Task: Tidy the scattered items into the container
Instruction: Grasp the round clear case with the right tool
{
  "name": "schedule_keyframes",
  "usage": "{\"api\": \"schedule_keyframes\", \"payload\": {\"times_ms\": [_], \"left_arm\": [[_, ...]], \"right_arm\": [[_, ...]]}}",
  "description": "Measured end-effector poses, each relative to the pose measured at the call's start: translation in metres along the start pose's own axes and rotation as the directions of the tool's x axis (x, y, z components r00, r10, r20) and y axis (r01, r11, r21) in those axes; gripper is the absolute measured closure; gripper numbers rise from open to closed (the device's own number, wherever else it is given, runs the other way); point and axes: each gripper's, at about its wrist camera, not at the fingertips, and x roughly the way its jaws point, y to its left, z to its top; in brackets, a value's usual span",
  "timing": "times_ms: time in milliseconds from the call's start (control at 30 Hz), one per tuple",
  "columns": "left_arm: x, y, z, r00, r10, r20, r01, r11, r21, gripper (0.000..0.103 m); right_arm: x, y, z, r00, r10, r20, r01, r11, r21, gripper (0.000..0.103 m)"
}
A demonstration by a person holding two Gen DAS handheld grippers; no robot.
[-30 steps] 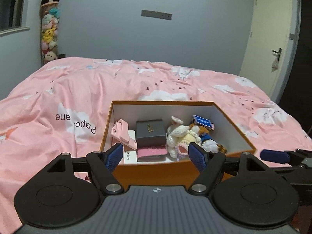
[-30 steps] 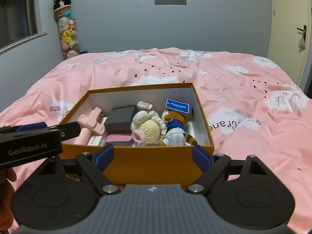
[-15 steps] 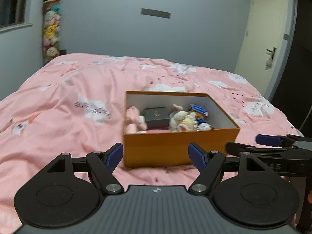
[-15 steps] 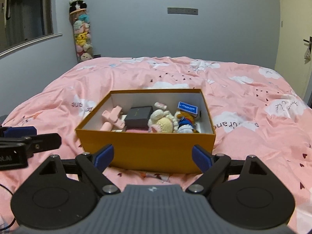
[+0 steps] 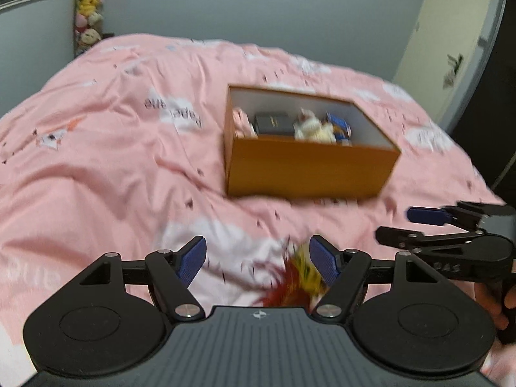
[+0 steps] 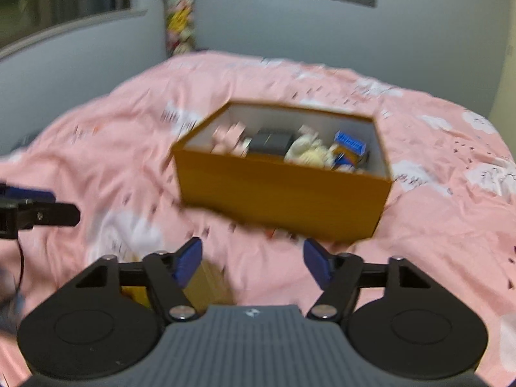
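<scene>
An orange box [image 5: 309,167] sits on the pink bed and holds a black case [image 5: 272,122], a cream plush toy [image 5: 314,130], a blue pack [image 5: 338,125] and a pink item [image 5: 242,122]. The box also shows in the right wrist view [image 6: 283,193]. My left gripper [image 5: 258,259] is open and empty, well short of the box, above a blurred red and yellow item [image 5: 298,274] on the bed. My right gripper [image 6: 253,262] is open and empty, with a blurred yellow-brown item [image 6: 206,285] under its left finger.
The pink duvet [image 5: 106,148] covers the whole bed. A hanging column of plush toys [image 5: 87,6] is on the far left wall. A door [image 5: 451,42] is at the far right. The right gripper appears in the left wrist view [image 5: 451,225], and the left gripper's fingers [image 6: 35,209] show at the left edge of the right wrist view.
Both grippers have pulled back and away from the box, which now looks smaller and farther. Loose items on the bed have come into view beneath the fingers. Both stay open.
</scene>
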Motion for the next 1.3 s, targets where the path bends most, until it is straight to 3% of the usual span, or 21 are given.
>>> {"api": "schedule_keyframes", "payload": {"times_ms": [133,267,367,500,633,733,800,1000,1067,1167,1300], "left_arm": [[0.004,-0.004,-0.012,0.998,-0.03,-0.059,0.033,0.998,0.048,0.019],[0.009,-0.017,-0.026,0.99,-0.045,-0.131,0.062,0.99,0.124,0.02],[0.018,-0.025,-0.035,0.983,-0.013,-0.184,0.045,0.984,0.174,0.028],[0.027,-0.021,-0.04,0.972,0.004,-0.235,0.038,0.985,0.171,0.044],[0.033,-0.021,-0.045,0.959,-0.017,-0.283,0.068,0.983,0.171,0.056],[0.039,-0.019,-0.047,0.953,-0.027,-0.302,0.079,0.984,0.159,0.065],[0.041,-0.016,-0.049,0.95,-0.031,-0.31,0.079,0.987,0.143,0.073],[0.038,-0.019,-0.046,0.961,-0.035,-0.276,0.082,0.984,0.16,0.074],[0.029,-0.023,-0.043,0.974,-0.058,-0.221,0.099,0.979,0.179,0.074],[0.021,-0.03,-0.037,0.979,-0.118,-0.169,0.151,0.968,0.202,0.074],[0.027,-0.041,-0.038,0.975,-0.117,-0.188,0.162,0.956,0.245,0.074]], "right_arm": [[0.012,0.014,-0.015,0.995,0.023,-0.093,-0.029,0.998,-0.055,0.053],[0.014,0.011,-0.026,0.989,0.039,-0.145,-0.045,0.998,-0.041,0.057],[0.018,0.011,-0.035,0.978,0.06,-0.202,-0.069,0.997,-0.039,0.057],[0.021,0.011,-0.037,0.972,0.072,-0.222,-0.082,0.996,-0.04,0.057],[0.024,0.011,-0.036,0.967,0.077,-0.242,-0.09,0.995,-0.041,0.057],[0.029,0.018,-0.038,0.951,0.114,-0.286,-0.141,0.987,-0.074,0.056],[0.035,0.02,-0.041,0.933,0.159,-0.322,-0.19,0.979,-0.067,0.055],[0.059,0.016,-0.048,0.865,0.27,-0.424,-0.278,0.96,0.045,0.055],[0.063,0.018,-0.05,0.859,0.274,-0.433,-0.279,0.959,0.053,0.056],[0.059,0.018,-0.048,0.87,0.262,-0.418,-0.267,0.963,0.047,0.064],[0.062,0.018,-0.048,0.858,0.278,-0.431,-0.286,0.957,0.048,0.066]]}}
